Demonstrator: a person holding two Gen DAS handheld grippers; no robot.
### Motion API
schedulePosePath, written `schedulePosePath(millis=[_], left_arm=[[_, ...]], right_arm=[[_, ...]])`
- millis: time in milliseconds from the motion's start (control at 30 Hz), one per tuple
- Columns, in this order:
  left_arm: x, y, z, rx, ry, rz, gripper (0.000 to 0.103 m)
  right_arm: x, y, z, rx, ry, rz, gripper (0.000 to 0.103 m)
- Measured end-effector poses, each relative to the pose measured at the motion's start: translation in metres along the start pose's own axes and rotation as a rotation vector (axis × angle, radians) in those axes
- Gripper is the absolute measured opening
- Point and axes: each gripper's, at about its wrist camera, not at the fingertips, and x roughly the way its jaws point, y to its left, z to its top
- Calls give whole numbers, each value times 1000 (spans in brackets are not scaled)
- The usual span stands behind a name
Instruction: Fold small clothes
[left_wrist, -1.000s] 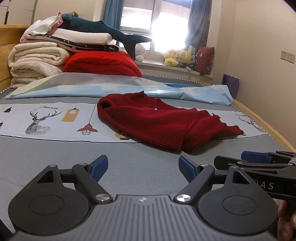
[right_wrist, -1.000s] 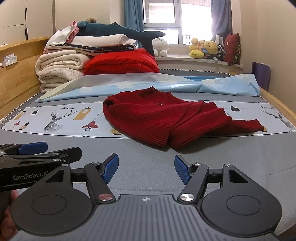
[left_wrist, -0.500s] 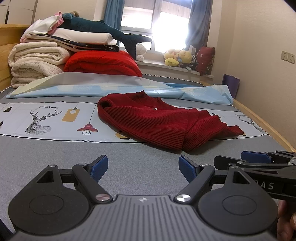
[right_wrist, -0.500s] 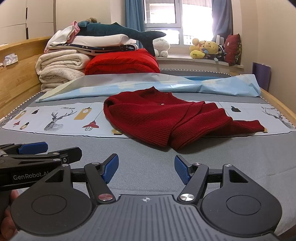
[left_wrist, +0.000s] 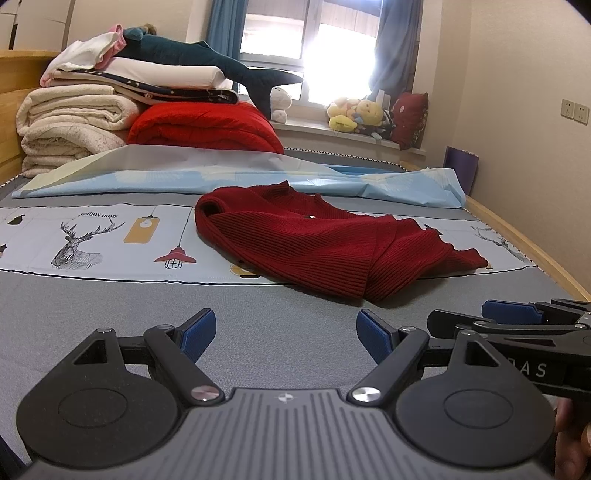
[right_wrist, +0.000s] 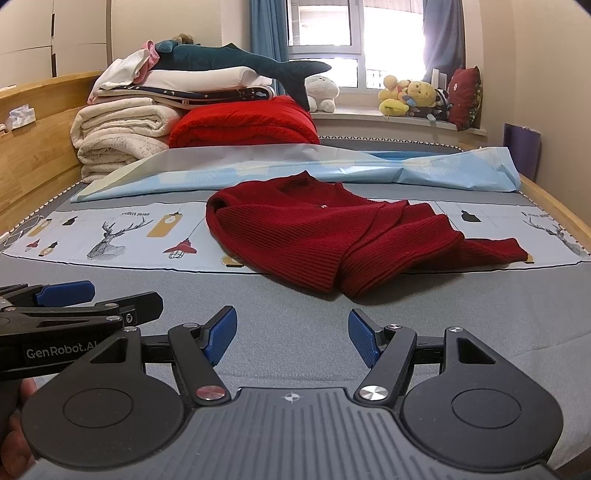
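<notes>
A dark red knitted sweater (left_wrist: 325, 243) lies crumpled on the grey bed (left_wrist: 110, 314), partly on a printed sheet; it also shows in the right wrist view (right_wrist: 332, 236). My left gripper (left_wrist: 286, 334) is open and empty, low over the grey bed, well short of the sweater. My right gripper (right_wrist: 291, 334) is open and empty, also short of the sweater. Each gripper shows from the side in the other's view: the right gripper (left_wrist: 509, 314) at the right edge, the left gripper (right_wrist: 74, 295) at the left edge.
A printed sheet with deer and lamps (left_wrist: 92, 236) lies across the bed. A light blue sheet (left_wrist: 221, 177) lies behind it. Folded blankets, a red quilt (left_wrist: 203, 125) and a plush shark (left_wrist: 207, 62) are stacked at the back left. Wooden bed rail (left_wrist: 517, 236) on the right.
Both grippers have crept slightly toward the sweater; it sits a touch lower and nearer in the views. Both stay open.
</notes>
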Motion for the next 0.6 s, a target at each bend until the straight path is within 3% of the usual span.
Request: schedulePosePath(millis=[433,500,600], left_arm=[[-1,-4,-2,9,-3,8,82],[-1,-4,-2,12,-8,9,79],[-4,-5,-2,23,-19,2,64]], right_arm=[[0,1,-1,-8,0,6,68],[1,3,-1,-19,-2,8,68],[-1,0,1,-2,-7,12,68]])
